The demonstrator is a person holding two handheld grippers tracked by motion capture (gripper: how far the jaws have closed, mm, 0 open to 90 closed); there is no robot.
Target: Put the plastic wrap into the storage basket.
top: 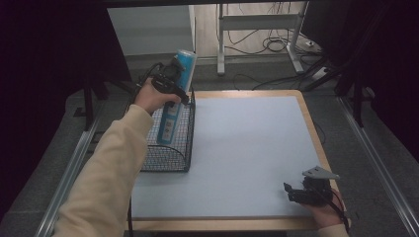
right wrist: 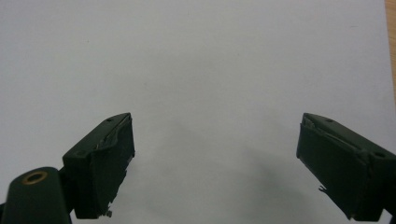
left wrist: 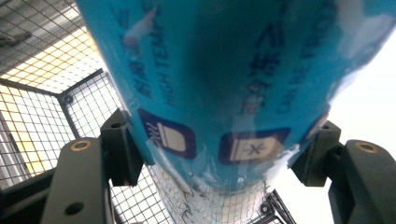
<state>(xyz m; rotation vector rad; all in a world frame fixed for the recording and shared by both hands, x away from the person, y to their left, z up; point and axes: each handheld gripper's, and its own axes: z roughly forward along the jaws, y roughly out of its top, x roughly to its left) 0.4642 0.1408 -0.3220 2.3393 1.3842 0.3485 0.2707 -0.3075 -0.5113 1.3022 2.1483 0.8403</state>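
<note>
Left gripper (top: 174,81): we have the jaws clamped on the tall blue cylindrical roll in shiny printed wrap (top: 174,101), gripped near its upper half. In the left gripper view the black pads (left wrist: 122,149) press both sides of that roll (left wrist: 219,84), no gap showing.

Roll is tilted, top leaning away from us, lower end down inside the black wire-mesh basket (top: 170,158) at the table's left edge. We can't tell if the bottom touches the basket floor.

Our read: roll is mid-transfer at the basket, not yet released. Left to do is either seat it and let go, or lift it clear.

Right gripper (top: 296,192): jaws spread wide, holding nothing, parked low at the near right corner over bare mat.

Surface: pale blue-grey mat (top: 247,148) on a wooden-edged table (top: 311,123).

Room: dim, grey carpet, a white desk frame (top: 259,29) with loose cables beyond the far edge.
</note>
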